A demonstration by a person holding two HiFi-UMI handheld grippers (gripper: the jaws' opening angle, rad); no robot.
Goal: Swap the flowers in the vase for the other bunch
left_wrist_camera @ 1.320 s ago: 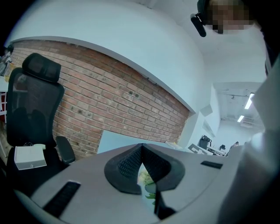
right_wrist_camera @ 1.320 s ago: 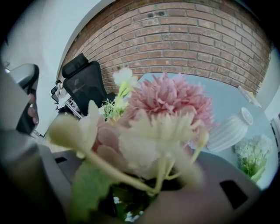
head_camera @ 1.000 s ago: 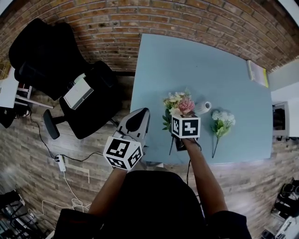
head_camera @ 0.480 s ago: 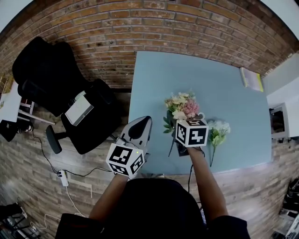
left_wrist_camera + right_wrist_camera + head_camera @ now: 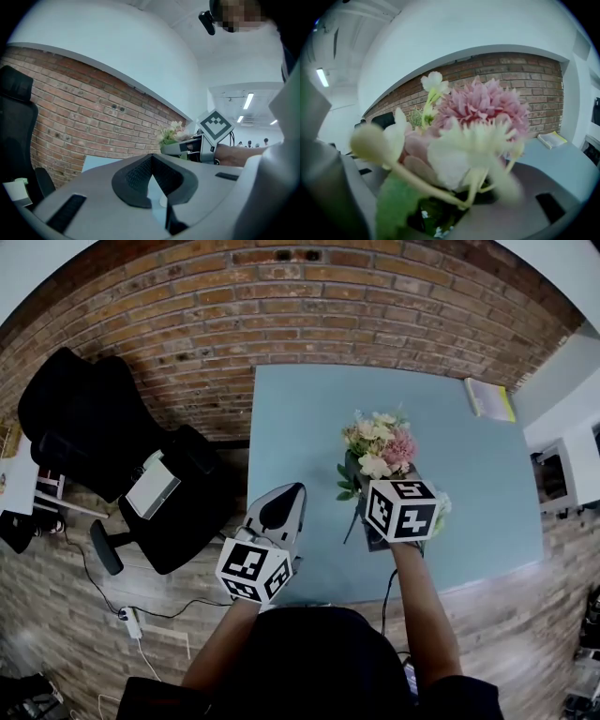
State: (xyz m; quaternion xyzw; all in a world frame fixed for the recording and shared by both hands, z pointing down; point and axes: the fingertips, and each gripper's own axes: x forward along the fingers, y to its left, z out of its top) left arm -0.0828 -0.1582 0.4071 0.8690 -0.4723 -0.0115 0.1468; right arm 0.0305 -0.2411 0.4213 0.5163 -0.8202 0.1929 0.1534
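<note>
The worktop (image 5: pixel 309 427) is a flat, smooth, light blue rectangle. Its far edge sits against a wall of rough red-brown bricks (image 5: pixel 281 315). The floor (image 5: pixel 141 606) round the worktop is made of brown wood planks. A big black office chair (image 5: pixel 94 446) with soft padding stands on the floor off the worktop's left side. A thin book with a yellow edge (image 5: pixel 489 399) lies on the worktop's far right corner.

The right claw (image 5: pixel 367 495) is closed on the stems of the pink bunch (image 5: pixel 380 444) and holds it up over the middle of the worktop. This bunch has one fluffy pink flower with many thin petals, some soft cream flowers, small round buds and dark green leaves. In the right gripper view the stems go down between the two jaws. The jaws are grey and smooth.

The white bunch (image 5: pixel 440 505) lies on the worktop near its front edge. Only a bit of it peeks out beside the right claw's marker cube.

The left claw (image 5: pixel 151 158) is over the worktop's front left corner. Its dark, bumpy pads meet at the tips and nothing is held in it. A small white shape on the worktop shows through the gap below the tips, and I cannot tell what it is. The vase cannot be made out.
</note>
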